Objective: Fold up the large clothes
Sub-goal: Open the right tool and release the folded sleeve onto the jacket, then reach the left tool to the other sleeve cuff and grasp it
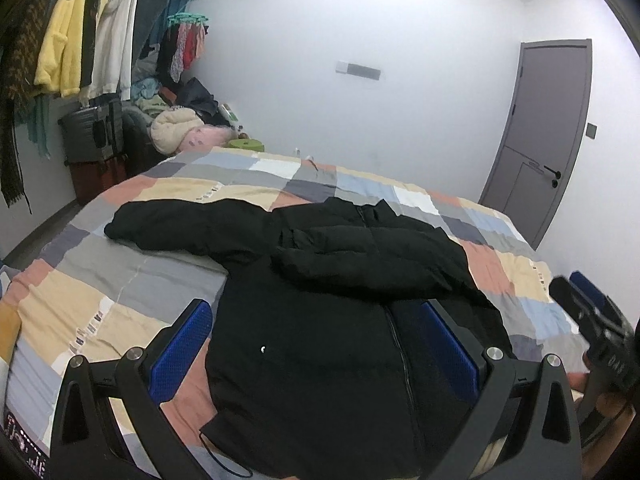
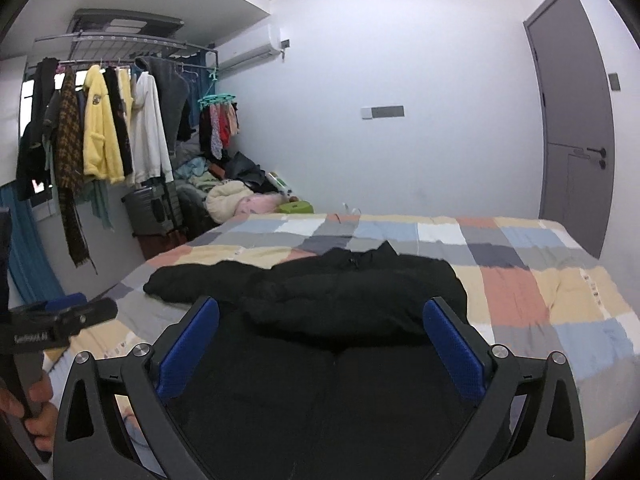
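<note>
A black zip-up jacket (image 1: pixel 320 340) lies front up on the patchwork bed cover (image 1: pixel 100 272). Its left sleeve (image 1: pixel 180 224) stretches out to the left. Its right sleeve (image 1: pixel 360 256) is folded across the chest. My left gripper (image 1: pixel 316 308) is open and empty above the jacket's lower half. My right gripper (image 2: pixel 320 308) is open and empty over the jacket (image 2: pixel 340 292), near its hem. The right gripper also shows at the right edge of the left wrist view (image 1: pixel 592 312), and the left gripper shows at the left edge of the right wrist view (image 2: pixel 72 320).
A rack of hanging clothes (image 2: pixel 108 128) stands at the back left, with a suitcase (image 2: pixel 148 208) and a pile of clothes (image 2: pixel 228 192) beneath it. A grey door (image 2: pixel 576 128) is at the right. The bed cover (image 2: pixel 540 280) extends to the right of the jacket.
</note>
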Demonstrator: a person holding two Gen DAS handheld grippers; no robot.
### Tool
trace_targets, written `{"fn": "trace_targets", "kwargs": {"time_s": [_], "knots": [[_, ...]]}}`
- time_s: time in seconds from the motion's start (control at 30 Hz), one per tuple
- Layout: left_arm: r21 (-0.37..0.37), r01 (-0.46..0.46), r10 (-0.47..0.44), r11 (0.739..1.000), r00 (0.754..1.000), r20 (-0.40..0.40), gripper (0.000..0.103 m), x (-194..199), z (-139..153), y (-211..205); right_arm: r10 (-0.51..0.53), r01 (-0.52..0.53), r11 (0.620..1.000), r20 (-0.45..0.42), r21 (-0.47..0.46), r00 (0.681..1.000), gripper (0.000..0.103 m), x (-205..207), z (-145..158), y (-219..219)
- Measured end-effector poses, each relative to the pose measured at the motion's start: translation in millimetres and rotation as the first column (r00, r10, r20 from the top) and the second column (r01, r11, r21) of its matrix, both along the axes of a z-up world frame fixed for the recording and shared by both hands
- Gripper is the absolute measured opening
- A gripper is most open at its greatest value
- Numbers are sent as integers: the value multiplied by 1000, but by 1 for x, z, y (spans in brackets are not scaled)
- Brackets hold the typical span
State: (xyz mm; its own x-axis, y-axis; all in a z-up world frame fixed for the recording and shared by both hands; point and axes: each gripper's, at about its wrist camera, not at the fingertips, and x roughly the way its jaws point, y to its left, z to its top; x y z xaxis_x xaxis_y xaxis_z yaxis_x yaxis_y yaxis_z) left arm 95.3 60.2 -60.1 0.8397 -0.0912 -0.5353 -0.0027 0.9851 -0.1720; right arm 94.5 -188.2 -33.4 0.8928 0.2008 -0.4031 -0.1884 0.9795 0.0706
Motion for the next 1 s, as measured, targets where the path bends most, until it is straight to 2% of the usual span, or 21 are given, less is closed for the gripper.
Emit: {"fn": "trace_targets", "kwargs": {"time_s": [0.13,0.27,0.43,0.6,0.77,1.0], "knots": [[3,-1,1,1000,1000,7,103,0,-1,1,4,-4,1000,19,3,1000,103,-11,-16,-3],[-4,-1,1,1000,1000,17,103,0,0,6,3,-3,1000,-3,1,1000,103,-12,-32,-6],[-7,-3,3,1000,1000,27,103,2,3,18,-9,9,1000,3,23,1000,103,-12,-34,-9],[-44,-39,40,998,999,35,103,13,10,47,-32,31,999,27,32,999,103,-14,-33,-10],[-48,-65,67,997,997,41,103,33,19,80,-40,39,998,27,41,999,103,-13,-32,-8],[-113,-57,60,992,998,22,103,66,11,134,-51,50,998,18,32,999,103,-6,-30,0]]}}
